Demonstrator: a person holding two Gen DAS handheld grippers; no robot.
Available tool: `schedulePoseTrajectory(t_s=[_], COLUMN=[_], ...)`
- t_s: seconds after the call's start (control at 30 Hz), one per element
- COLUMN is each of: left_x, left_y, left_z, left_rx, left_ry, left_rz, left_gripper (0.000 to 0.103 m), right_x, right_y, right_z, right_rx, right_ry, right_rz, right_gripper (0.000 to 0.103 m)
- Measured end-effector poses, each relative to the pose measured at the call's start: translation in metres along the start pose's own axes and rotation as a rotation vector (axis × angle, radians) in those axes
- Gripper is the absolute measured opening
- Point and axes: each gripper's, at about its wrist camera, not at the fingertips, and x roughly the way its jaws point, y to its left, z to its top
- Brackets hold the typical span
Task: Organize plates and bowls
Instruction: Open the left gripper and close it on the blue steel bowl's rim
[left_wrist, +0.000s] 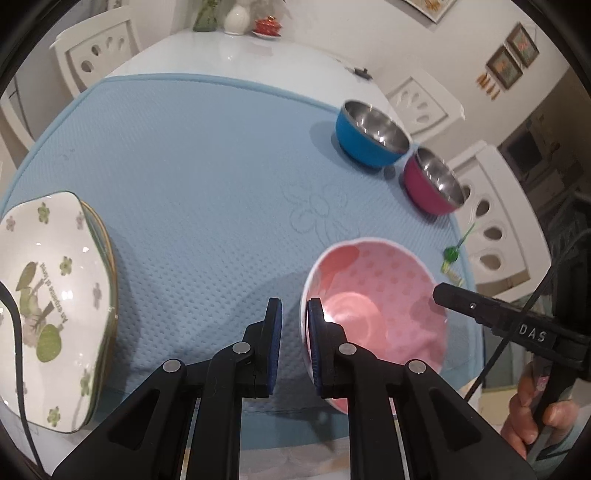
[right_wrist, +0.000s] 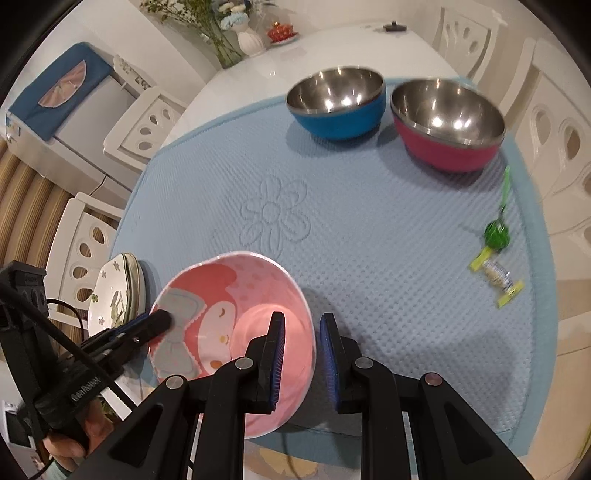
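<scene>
A blue mat (right_wrist: 369, 236) holds a green pick (right_wrist: 498, 233) beside 1 wrapped candy (right_wrist: 496, 276)

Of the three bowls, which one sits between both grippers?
The pink cartoon bowl, tilted at the mat's near edge. The blue bowl and magenta bowl stand upright at the far side, untouched.

The right gripper (left_wrist: 441, 291), seen in the left wrist view, carries the raised white letters "DAS" on its black body. The floral plate (left_wrist: 51, 295) bears a curved line of dark printed script beside its green bird motif; the wording is too small to read. The left gripper (right_wrist: 162, 319) body carries embossed lettering, not legible.
</scene>
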Motion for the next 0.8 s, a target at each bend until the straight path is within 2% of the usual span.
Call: schedulePoseTrajectory(t_s=[0.1, 0.23, 0.43, 0.5, 0.57, 0.63, 0.67, 0.7, 0.73, 0.8], left_x=[-0.012, -0.022, -0.029, -0.026, -0.017, -0.006, 0.001, 0.010, 0.023, 0.044], left_y=[-0.003, -0.010, -0.038, -0.049, -0.057, -0.062, -0.062, -0.062, -0.062, -0.061], left_z=[0.009, 0.028, 0.073, 0.089, 0.111, 0.134, 0.145, 0.158, 0.174, 0.198], left_rx=[0.024, 0.051, 0.142, 0.170, 0.194, 0.207, 0.209, 0.206, 0.197, 0.190], left_ry=[-0.036, -0.059, -0.111, -0.125, -0.126, -0.115, -0.101, -0.075, -0.046, -0.008], left_rz=[0.013, -0.009, -0.047, -0.056, -0.067, -0.084, -0.099, -0.114, -0.129, -0.173], left_gripper=[0.012, 0.012, 0.012, 0.023, 0.030, 0.031, 0.039, 0.052, 0.057, 0.060], right_x=[-0.011, -0.021, -0.038, -0.043, -0.046, -0.043, -0.040, -0.036, -0.030, -0.015], right_y=[0.003, 0.006, -0.008, -0.014, -0.021, -0.025, -0.027, -0.029, -0.030, -0.032], right_z=[0.004, 0.011, 0.035, 0.044, 0.058, 0.071, 0.079, 0.087, 0.095, 0.111], right_rx=[0.001, 0.015, 0.105, 0.127, 0.162, 0.199, 0.223, 0.247, 0.274, 0.341], right_ry=[-0.022, -0.034, -0.061, -0.074, -0.093, -0.094, -0.096, -0.100, -0.098, -0.085], right_rz=[0.014, 0.045, 0.089, 0.093, 0.096, 0.115, 0.136, 0.157, 0.170, 0.195], right_gripper=[0.019, 0.019, 0.019, 0.020, 0.025, 0.047, 0.051, 0.053, 0.053, 0.053])
